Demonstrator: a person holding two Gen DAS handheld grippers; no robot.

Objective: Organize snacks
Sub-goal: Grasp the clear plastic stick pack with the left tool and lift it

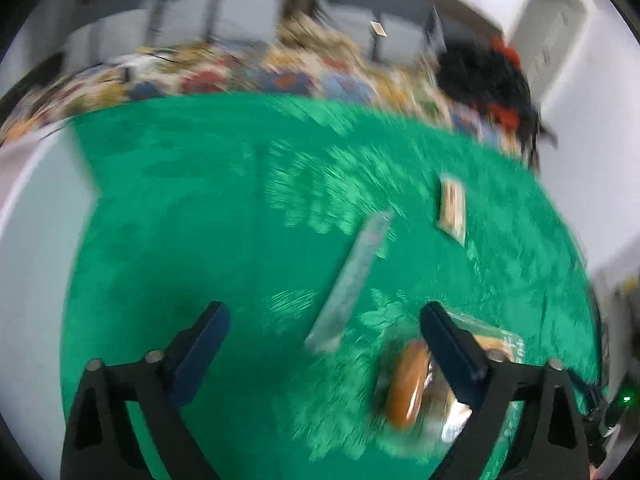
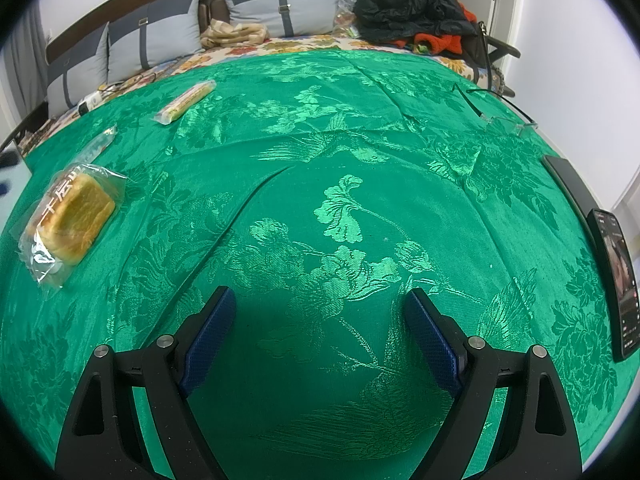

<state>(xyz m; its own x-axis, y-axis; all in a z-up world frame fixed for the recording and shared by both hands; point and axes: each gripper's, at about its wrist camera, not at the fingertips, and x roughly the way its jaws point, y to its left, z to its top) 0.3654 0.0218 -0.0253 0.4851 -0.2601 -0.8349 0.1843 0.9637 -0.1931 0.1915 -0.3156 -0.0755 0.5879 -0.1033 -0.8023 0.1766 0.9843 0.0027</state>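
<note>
Left tool (image 1: 325,350) nearest the snacks; bagged bread (image 1: 416,386) off its right finger, not between the pads

Left view motion-blurred. Left tool released, nothing between the fingers; bread in clear wrapper lying on the green brocade bedspread (image 1: 192,208), partly hidden behind the right finger. Clear long packet (image 1: 352,276) straight ahead, long axis running away and to the right. Tan wafer-like bar (image 1: 453,210) farther off, up right. Right tool (image 2: 320,336) released and empty, over bare bedspread (image 2: 360,128); same bread (image 2: 74,216) well off to its left, clear packet (image 2: 94,146) and bar (image 2: 186,102) beyond. Judged: left hand the nearer for all three; rightward shift needed to straddle the bread
</note>
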